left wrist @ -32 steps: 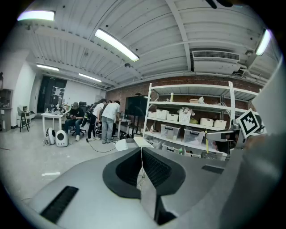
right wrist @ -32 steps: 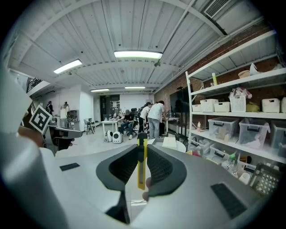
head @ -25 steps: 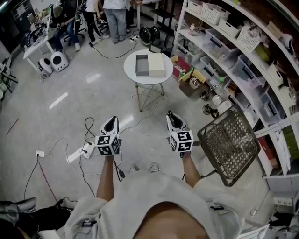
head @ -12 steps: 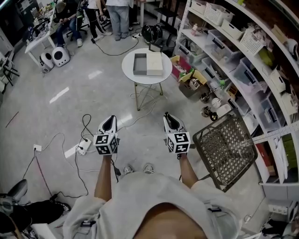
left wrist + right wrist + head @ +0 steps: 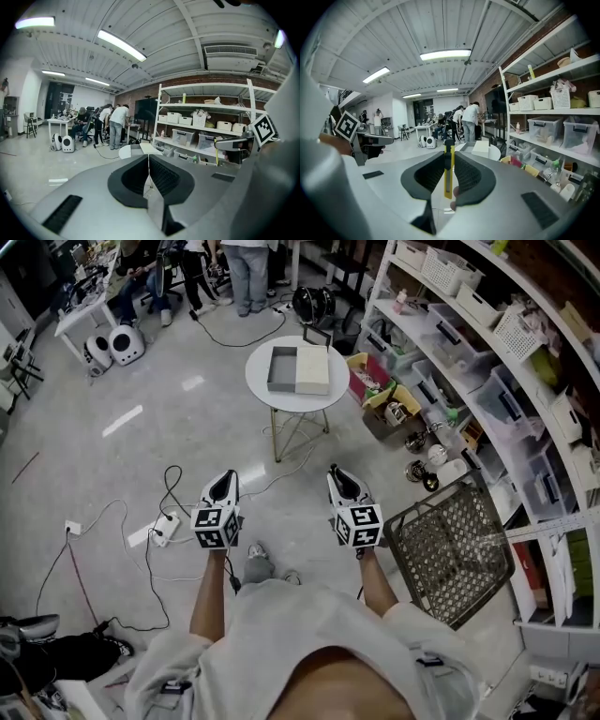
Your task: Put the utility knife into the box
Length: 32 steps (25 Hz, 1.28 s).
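My right gripper [image 5: 449, 169] is shut on a yellow utility knife [image 5: 448, 176] that stands upright between its jaws, black tip upward. In the head view the right gripper [image 5: 343, 481] is held at waist height, pointing at a round white table [image 5: 265, 389] some way ahead. On that table sits an open grey box [image 5: 282, 368] with its white lid [image 5: 313, 369] beside it. My left gripper [image 5: 223, 488] is level with the right one and shut, with nothing between its jaws [image 5: 149, 171]. The knife itself is hidden in the head view.
A tipped wire basket [image 5: 450, 545] stands close on my right. Shelving [image 5: 487, 343] with bins runs along the right side, with boxes [image 5: 380, 395] on the floor beside the table. Cables and a power strip [image 5: 165, 529] lie on the floor at left. People stand at the back [image 5: 248, 263].
The person has stepped forward a little; the table has kept about its place in view while a foot moved ahead. Both grippers hold the same pose, the knife still gripped.
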Motion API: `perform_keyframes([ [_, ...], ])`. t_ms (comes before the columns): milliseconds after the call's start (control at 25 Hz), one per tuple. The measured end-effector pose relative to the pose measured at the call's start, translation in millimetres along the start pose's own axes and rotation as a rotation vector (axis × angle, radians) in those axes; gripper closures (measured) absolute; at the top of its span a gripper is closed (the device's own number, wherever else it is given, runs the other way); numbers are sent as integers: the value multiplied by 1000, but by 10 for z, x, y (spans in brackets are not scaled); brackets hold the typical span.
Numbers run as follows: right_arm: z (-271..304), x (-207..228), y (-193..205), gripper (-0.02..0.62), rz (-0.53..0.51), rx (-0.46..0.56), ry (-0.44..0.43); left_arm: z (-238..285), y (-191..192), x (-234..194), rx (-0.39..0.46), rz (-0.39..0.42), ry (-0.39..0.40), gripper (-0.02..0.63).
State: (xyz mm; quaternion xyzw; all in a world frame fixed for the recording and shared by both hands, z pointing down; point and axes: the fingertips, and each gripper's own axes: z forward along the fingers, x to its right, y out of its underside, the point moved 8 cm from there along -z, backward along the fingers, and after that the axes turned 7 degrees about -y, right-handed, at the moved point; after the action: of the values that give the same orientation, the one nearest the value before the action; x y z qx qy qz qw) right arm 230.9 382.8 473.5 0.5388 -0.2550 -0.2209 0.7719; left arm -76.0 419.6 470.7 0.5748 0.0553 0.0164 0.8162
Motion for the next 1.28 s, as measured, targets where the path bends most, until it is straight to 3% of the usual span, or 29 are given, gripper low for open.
perform_keyframes([
  [480, 920, 348, -212, 512, -22, -25, 9, 1031, -144, -350, -12, -19, 40, 583],
  [920, 2206, 678, -838, 512, -42, -23, 51, 2348, -766, -1019, -1, -17, 110, 583],
  [1280, 3005, 834, -1133, 512, -58, -20, 92, 3171, -1018, -1469, -3, -14, 165, 583],
])
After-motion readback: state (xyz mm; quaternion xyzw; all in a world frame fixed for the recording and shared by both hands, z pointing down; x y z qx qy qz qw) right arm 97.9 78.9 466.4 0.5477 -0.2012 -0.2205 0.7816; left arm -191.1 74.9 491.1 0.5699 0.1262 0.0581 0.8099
